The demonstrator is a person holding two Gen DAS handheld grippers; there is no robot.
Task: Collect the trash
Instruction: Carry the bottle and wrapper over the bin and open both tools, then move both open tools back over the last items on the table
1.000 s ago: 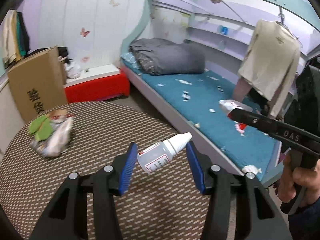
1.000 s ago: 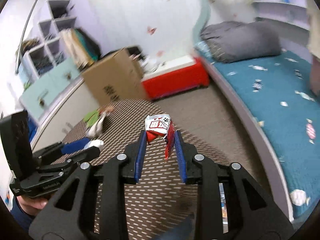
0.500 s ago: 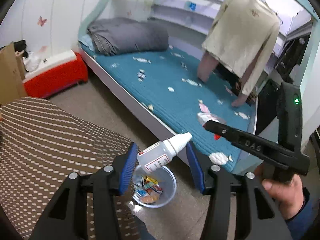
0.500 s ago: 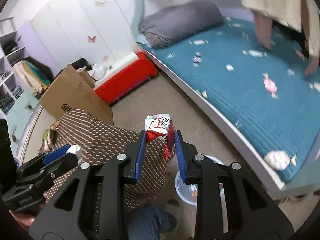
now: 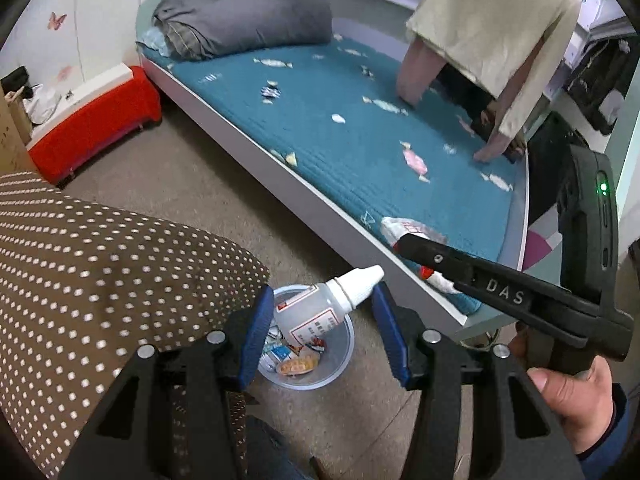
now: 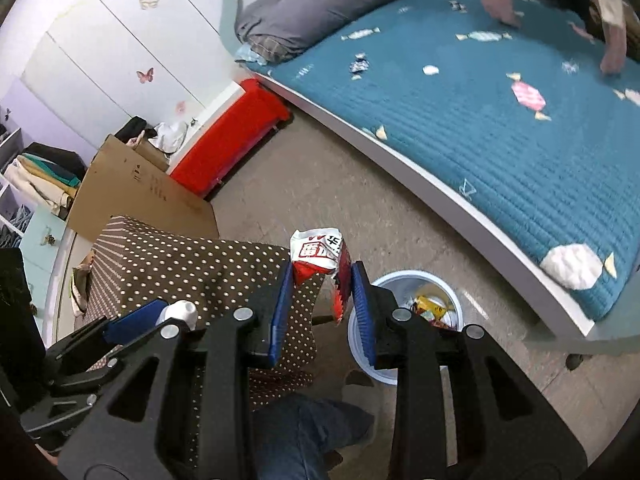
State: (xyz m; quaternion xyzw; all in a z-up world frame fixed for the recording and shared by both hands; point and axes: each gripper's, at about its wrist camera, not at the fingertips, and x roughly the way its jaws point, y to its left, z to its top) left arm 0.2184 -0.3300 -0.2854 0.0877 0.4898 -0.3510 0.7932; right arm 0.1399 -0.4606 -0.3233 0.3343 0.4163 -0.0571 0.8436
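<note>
Hanging over the floor beside the table (image 5: 100, 272), the left gripper (image 5: 324, 320) carries a small white bottle (image 5: 320, 306) with a nozzle cap, its blue pads (image 5: 254, 332) spread wide with the bottle lodged between them, base against the left pad and cap tip near the right one. Below it on the floor stands a pale round bin (image 5: 340, 356) with colourful wrappers inside. The right gripper (image 6: 322, 300) is clamped on a crumpled red and white wrapper (image 6: 318, 256), which sticks up above its pads (image 6: 280, 312). From the right wrist view the bin (image 6: 384, 280) sits just right of that gripper, between the table (image 6: 180, 264) and the bed (image 6: 500, 140). A red bench (image 6: 228, 136) and a cardboard box (image 6: 132, 196) stand farther back by the wall. A grey folded quilt (image 5: 244, 20) lies at the head of the bed (image 5: 360, 140).
</note>
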